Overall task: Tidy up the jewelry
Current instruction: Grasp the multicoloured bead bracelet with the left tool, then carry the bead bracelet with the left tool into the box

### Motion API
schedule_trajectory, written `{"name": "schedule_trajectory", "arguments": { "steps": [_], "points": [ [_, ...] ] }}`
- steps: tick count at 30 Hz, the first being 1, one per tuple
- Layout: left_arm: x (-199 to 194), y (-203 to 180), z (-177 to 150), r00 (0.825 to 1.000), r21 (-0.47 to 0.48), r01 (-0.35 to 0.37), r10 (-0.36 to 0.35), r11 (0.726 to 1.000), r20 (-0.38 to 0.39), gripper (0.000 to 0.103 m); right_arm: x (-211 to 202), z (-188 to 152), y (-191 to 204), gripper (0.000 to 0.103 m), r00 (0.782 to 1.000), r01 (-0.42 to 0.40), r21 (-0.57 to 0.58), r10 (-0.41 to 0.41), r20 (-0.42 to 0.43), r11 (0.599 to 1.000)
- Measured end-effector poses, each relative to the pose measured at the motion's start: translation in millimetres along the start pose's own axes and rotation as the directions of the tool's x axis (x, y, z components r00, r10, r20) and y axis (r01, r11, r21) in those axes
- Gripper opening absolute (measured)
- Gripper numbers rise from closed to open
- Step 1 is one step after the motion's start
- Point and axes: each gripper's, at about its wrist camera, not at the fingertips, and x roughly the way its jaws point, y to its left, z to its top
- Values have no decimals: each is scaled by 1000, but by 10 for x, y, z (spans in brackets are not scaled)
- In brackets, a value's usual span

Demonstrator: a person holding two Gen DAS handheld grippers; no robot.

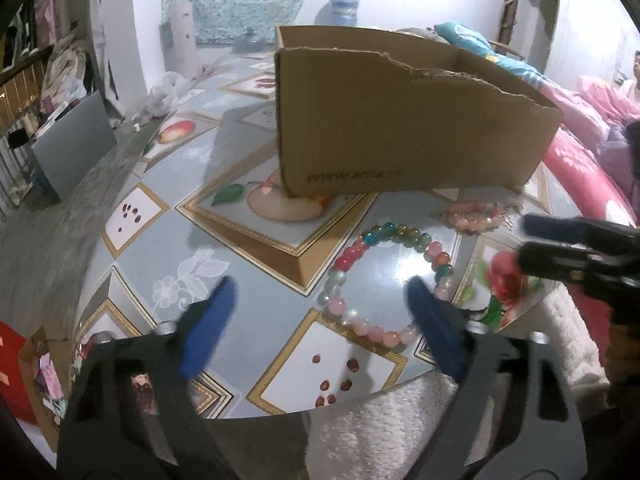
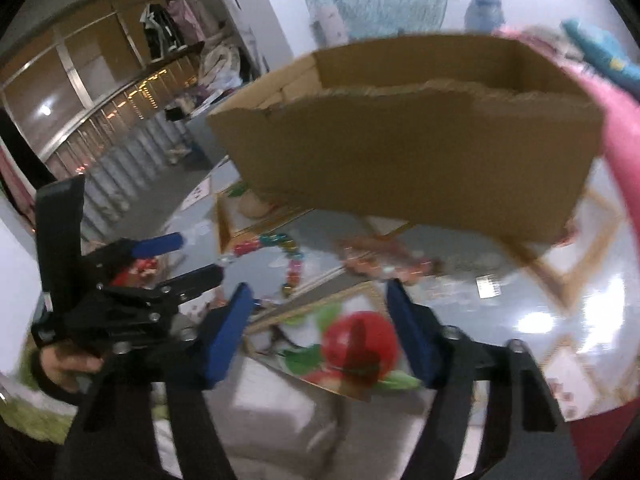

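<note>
A bracelet of pink, red, blue and green glass beads point(image 1: 384, 280) lies on the patterned table point(image 1: 224, 240), in front of an open cardboard box point(image 1: 400, 120). A second, pink-orange bracelet point(image 1: 474, 213) lies to its right near the box. My left gripper point(image 1: 320, 300) is open and empty just above the near edge of the bead bracelet. My right gripper point(image 2: 320, 300) is open and empty over the table's near edge; it also shows at the right of the left wrist view point(image 1: 536, 240). The box point(image 2: 408, 140), the bead bracelet point(image 2: 288, 256) and the second bracelet point(image 2: 380, 264) appear blurred in the right wrist view.
The table edge point(image 1: 360, 404) is close, with a white fluffy cover point(image 1: 380, 432) below it. A pink bedding roll point(image 1: 580, 176) lies right of the table. A grey board point(image 1: 72, 144) stands on the floor at left. A person point(image 1: 634, 80) sits far right.
</note>
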Motion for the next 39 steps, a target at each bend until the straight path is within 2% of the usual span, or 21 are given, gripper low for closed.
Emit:
{"name": "schedule_trajectory", "arguments": {
  "steps": [3, 10, 17, 19, 20, 21, 27, 32, 35, 39],
  "points": [
    [44, 6, 19, 1000, 13, 13, -13, 1000, -9, 63, 151, 46, 39, 43, 999, -21, -4, 21, -34, 1000],
    [159, -63, -15, 997, 45, 54, -52, 998, -50, 39, 374, 81, 288, 35, 997, 50, -127, -57, -57, 991],
    [209, -155, -25, 998, 108, 21, -15, 994, -57, 27, 509, 77, 428, 25, 992, 90, -177, -104, -72, 980],
    [226, -159, -17, 998, 115, 15, -9, 993, -55, 15, 516, 59, 453, 18, 991, 98, -190, -114, -74, 977],
    [225, -152, -13, 998, 111, 19, -12, 994, -57, 12, 519, 58, 459, 12, 990, 102, -197, -119, -75, 975],
    [222, -137, -5, 998, 105, 23, -17, 994, -60, 8, 502, 54, 463, 10, 990, 98, -196, -115, -78, 976],
    [11, -90, 62, 995, 48, 91, -89, 995, -36, 8, 356, 58, 435, 10, 996, 47, -147, -58, -69, 988],
    [-345, -97, 230, 987, 28, 158, -159, 987, 26, 8, 122, 132, 413, 10, 999, 8, -118, -14, -48, 993],
    [-582, -112, 401, 976, 30, 205, -206, 978, 73, 8, -80, 251, 458, 10, 1000, 2, -129, -3, -6, 992],
    [-876, -161, 674, 956, 62, 241, -248, 969, 157, 8, -463, 525, 570, 10, 995, -15, -169, 31, 92, 985]
  ]
}}
